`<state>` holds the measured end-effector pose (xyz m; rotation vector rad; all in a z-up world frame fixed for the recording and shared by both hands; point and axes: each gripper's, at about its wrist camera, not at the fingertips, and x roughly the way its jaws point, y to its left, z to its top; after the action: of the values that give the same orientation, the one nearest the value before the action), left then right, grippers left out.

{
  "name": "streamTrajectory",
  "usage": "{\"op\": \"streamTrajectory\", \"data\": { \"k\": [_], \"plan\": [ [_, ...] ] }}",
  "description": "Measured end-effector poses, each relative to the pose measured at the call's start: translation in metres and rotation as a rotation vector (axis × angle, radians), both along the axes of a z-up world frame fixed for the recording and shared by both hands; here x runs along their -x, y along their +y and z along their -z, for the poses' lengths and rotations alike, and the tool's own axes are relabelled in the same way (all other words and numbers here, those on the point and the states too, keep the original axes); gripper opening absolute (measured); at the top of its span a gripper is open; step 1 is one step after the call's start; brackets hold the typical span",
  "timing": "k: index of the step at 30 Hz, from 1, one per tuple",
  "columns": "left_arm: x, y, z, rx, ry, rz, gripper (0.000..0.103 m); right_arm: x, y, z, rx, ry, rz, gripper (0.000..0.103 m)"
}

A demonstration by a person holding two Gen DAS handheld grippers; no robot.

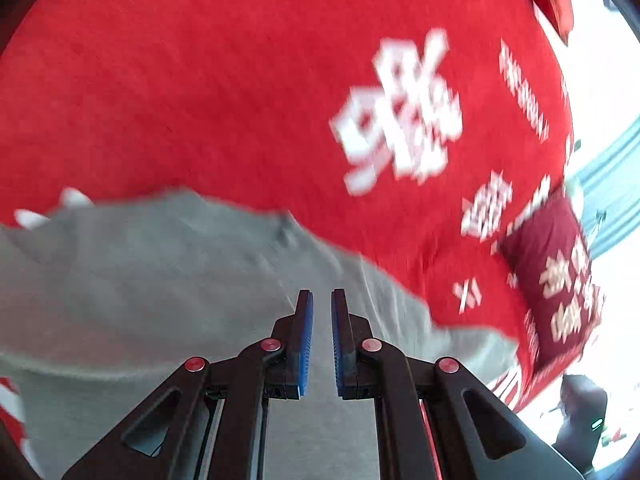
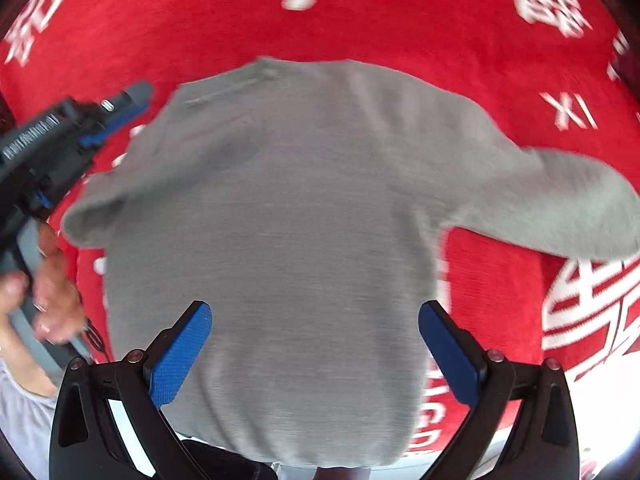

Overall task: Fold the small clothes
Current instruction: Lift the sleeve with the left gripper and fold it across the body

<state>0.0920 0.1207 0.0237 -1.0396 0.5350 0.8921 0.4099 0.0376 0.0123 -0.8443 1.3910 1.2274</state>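
Observation:
A small grey sweater (image 2: 288,220) lies spread flat on a red cloth with white lettering (image 2: 500,40). One sleeve (image 2: 568,204) sticks out to the right, the other (image 2: 100,212) lies short at the left. My right gripper (image 2: 316,320) is open wide and empty, above the sweater's lower body. My left gripper (image 1: 322,300) hovers over the grey sweater (image 1: 160,272) with its blue pads a narrow gap apart and nothing between them. It also shows at the left edge of the right wrist view (image 2: 124,108), beside the left sleeve.
The red cloth (image 1: 200,80) covers the whole work surface. A dark red folded item with pale lettering (image 1: 556,276) lies near its right edge. Bright floor and a dark object (image 1: 580,408) lie beyond that edge. The person's hand (image 2: 48,296) holds the left gripper's handle.

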Motion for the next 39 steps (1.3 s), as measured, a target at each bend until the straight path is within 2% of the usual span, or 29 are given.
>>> {"op": "streamTrajectory", "data": {
  "k": [3, 6, 8, 12, 14, 16, 18, 21, 24, 28, 31, 32, 34, 35, 36, 39],
  "plan": [
    [-0.028, -0.013, 0.017, 0.038, 0.113, 0.026, 0.011, -0.025, -0.008, 0.014, 0.032, 0.018, 0.056, 0.103],
    [-0.017, -0.025, 0.013, 0.055, 0.184, 0.008, 0.011, -0.037, -0.009, 0.023, 0.042, 0.076, 0.103, 0.103],
    [0.008, -0.034, 0.007, 0.054, 0.233, -0.022, 0.011, -0.031, -0.005, 0.024, 0.024, 0.125, 0.108, 0.103],
    [0.081, -0.053, -0.006, 0.055, 0.352, -0.121, 0.011, -0.004, 0.017, 0.031, -0.041, 0.308, 0.109, 0.103],
    [0.116, -0.062, -0.004, 0.071, 0.402, -0.178, 0.011, 0.014, 0.031, 0.038, -0.061, 0.363, 0.113, 0.103],
    [0.149, -0.067, 0.002, 0.109, 0.438, -0.234, 0.011, 0.032, 0.051, 0.051, -0.083, 0.432, 0.134, 0.098],
    [0.176, -0.074, 0.014, 0.160, 0.454, -0.291, 0.011, 0.045, 0.067, 0.061, -0.091, 0.491, 0.163, 0.084],
    [0.202, -0.080, 0.033, 0.206, 0.465, -0.328, 0.011, 0.063, 0.089, 0.085, -0.067, 0.576, 0.211, 0.082],
    [0.206, -0.078, 0.050, 0.232, 0.458, -0.329, 0.011, 0.075, 0.099, 0.090, -0.089, 0.601, 0.221, 0.082],
    [0.210, -0.064, 0.052, 0.203, 0.412, -0.373, 0.011, 0.081, 0.109, 0.090, -0.105, 0.625, 0.249, 0.082],
    [0.204, -0.047, 0.055, 0.193, 0.428, -0.410, 0.011, 0.083, 0.113, 0.094, -0.103, 0.650, 0.299, 0.078],
    [0.204, -0.043, 0.057, 0.191, 0.444, -0.422, 0.011, 0.082, 0.113, 0.095, -0.102, 0.652, 0.313, 0.070],
    [0.206, -0.036, 0.059, 0.189, 0.474, -0.439, 0.011, 0.084, 0.116, 0.098, -0.087, 0.631, 0.322, 0.040],
    [0.206, -0.034, 0.060, 0.189, 0.480, -0.438, 0.011, 0.086, 0.118, 0.099, -0.076, 0.622, 0.316, 0.011],
    [0.206, -0.034, 0.060, 0.190, 0.488, -0.436, 0.011, 0.087, 0.121, 0.097, -0.076, 0.594, 0.307, 0.008],
    [0.206, -0.033, 0.059, 0.188, 0.506, -0.428, 0.011, 0.080, 0.125, 0.074, -0.162, 0.531, 0.266, 0.008]
  ]
}}
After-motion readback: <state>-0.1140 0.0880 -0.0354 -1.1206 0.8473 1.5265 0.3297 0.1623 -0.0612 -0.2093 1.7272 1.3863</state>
